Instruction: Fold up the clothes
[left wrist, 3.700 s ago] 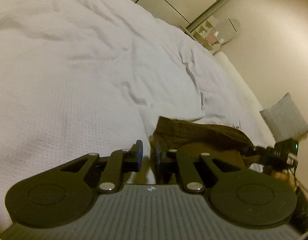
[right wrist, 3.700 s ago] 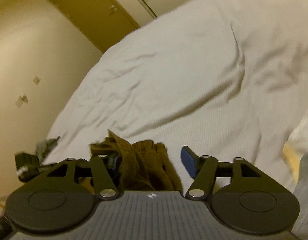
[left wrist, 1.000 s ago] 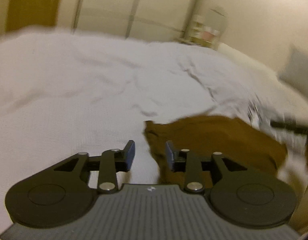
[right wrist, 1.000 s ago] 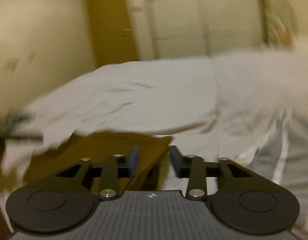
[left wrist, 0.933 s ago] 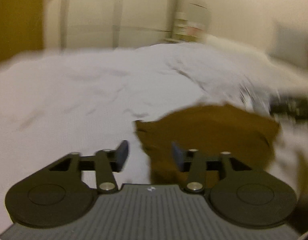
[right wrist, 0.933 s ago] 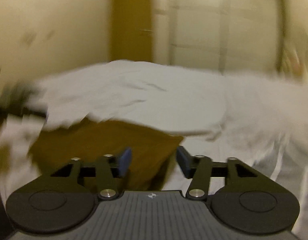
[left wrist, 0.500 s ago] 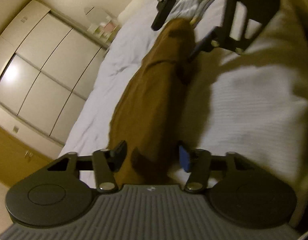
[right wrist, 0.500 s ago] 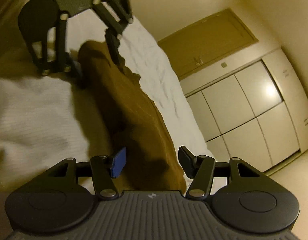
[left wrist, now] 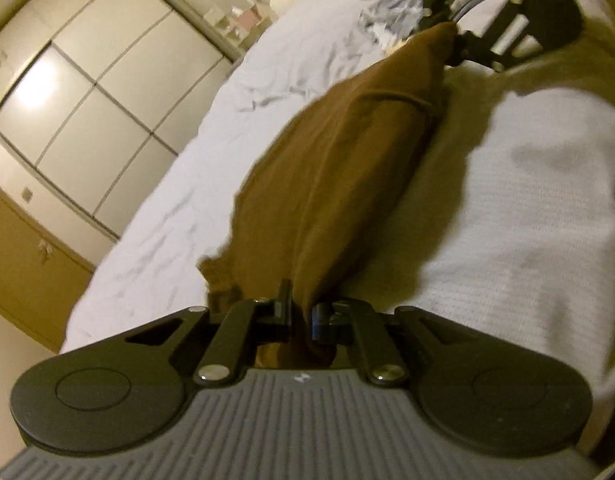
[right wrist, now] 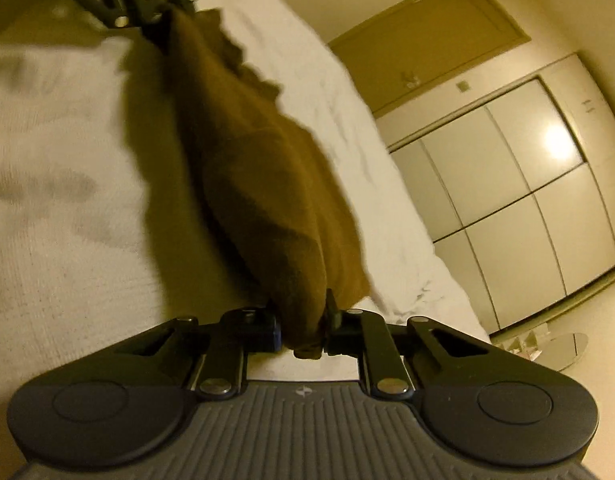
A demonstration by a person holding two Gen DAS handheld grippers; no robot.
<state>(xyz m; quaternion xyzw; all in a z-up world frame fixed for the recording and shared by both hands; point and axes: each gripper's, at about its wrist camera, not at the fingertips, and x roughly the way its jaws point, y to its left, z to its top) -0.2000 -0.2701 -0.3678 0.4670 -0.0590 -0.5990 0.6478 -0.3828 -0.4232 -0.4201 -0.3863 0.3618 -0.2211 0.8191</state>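
Brown garment (left wrist: 331,168) strung between the two tools, held up over the white bed (left wrist: 527,208) and casting a wide shadow on the cover below. Left tongs (left wrist: 301,316) pinched nearly closed on one bunched end of the cloth; right tongs (right wrist: 303,330) clamped the same way on the opposite end, a wad of fabric squeezed between the pads. Each tool visible from the other's camera at the far end of the span, gripping its own corner.

Soft and limp, by the look of it: sagging into a rounded belly between the two grips, folding over itself along a seam rather than keeping any shape. Probably light, since thin pinches at the ends carry the whole piece. Matte, slightly napped weave, so likely not slippery, though a bunched grip may let layers creep out under a hard tug. Nothing fragile here; rough handling risks only wrinkles and a crooked fold.

Best holds judged to be corners or hem edges, taken flat and single rather than wadded, so the cloth hangs square. Current grips gather several layers, which may hide the true edge. Exact kind of garment not clear from these views. Closet doors (right wrist: 507,184) and a wooden door (right wrist: 423,36) beyond the bed.
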